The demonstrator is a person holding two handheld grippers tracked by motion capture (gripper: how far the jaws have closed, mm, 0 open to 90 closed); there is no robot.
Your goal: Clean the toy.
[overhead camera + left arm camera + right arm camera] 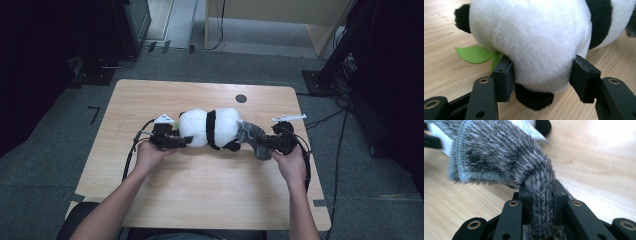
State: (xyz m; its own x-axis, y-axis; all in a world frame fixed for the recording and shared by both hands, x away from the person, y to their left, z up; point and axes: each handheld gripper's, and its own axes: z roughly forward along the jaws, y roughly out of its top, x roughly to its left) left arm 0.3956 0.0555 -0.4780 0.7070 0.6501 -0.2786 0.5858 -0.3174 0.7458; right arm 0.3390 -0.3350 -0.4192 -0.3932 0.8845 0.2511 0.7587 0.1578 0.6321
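Panda plush toy (209, 128) lying on its side at the middle of the wooden table (200, 185), white body crossed by a black band. Left gripper (181, 140) grips the toy's rounded white end: in the left gripper view its two black pads (584, 77) press into the fur from either side, jaws partly closed around the bulk, with a black paw just below and a green felt leaf (475, 54) beside the left pad. Right gripper (267, 143) is clamped on a grey fuzzy cloth (252, 136) at the toy's other end; in the right gripper view the jaws pinch a bunched fold of it (541, 195).
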